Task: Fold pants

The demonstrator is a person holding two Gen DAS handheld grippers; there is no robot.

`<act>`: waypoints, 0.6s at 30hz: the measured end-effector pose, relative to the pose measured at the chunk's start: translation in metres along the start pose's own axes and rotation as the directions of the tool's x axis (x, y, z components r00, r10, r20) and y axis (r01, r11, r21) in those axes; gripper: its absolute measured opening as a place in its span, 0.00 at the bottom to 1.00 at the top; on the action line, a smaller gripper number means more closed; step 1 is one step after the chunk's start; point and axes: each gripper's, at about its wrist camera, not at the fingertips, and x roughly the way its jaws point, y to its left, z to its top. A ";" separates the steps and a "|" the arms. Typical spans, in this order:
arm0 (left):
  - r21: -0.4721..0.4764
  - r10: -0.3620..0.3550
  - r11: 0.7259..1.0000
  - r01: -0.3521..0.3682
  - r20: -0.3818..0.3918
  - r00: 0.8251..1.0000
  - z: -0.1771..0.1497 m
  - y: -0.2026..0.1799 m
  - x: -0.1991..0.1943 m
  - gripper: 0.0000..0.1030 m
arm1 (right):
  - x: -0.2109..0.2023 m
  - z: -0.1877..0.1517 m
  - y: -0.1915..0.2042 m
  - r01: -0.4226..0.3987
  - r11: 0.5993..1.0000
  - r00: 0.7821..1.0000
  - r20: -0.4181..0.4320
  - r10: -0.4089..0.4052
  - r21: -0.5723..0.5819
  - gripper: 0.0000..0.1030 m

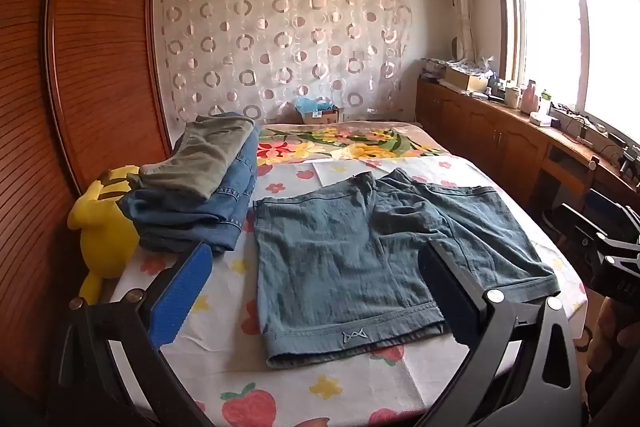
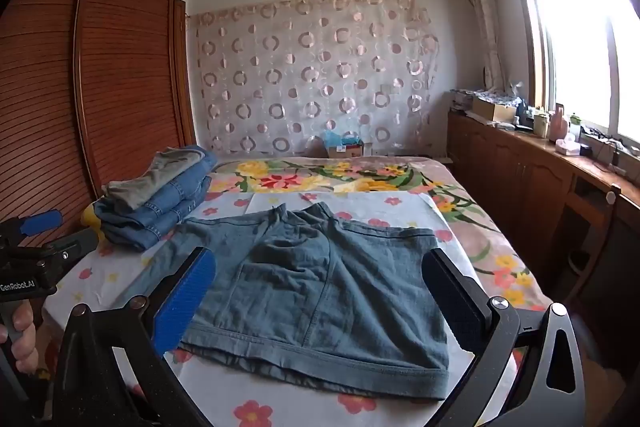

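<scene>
Left wrist view: teal shorts lie flat; left gripper and right gripper gape empty.

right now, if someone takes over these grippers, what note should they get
Left gripper: open, holding nothing, above the near edge of the bed.
Right gripper: open, holding nothing, likewise.
Teal shorts: spread flat on the bed, unfolded, hems toward you, waistband away.
Folded pile of jeans and grey pants: far left, beside a yellow plush toy.
Done: the pile looks finished.
Left: fold the shorts, probably add them to the pile.
</scene>
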 end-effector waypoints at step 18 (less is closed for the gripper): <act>0.008 0.009 1.000 -0.009 -0.013 1.000 -0.001 -0.003 0.000 1.00 | 0.000 0.001 -0.001 -0.004 1.000 1.000 -0.008 0.004 0.009 1.00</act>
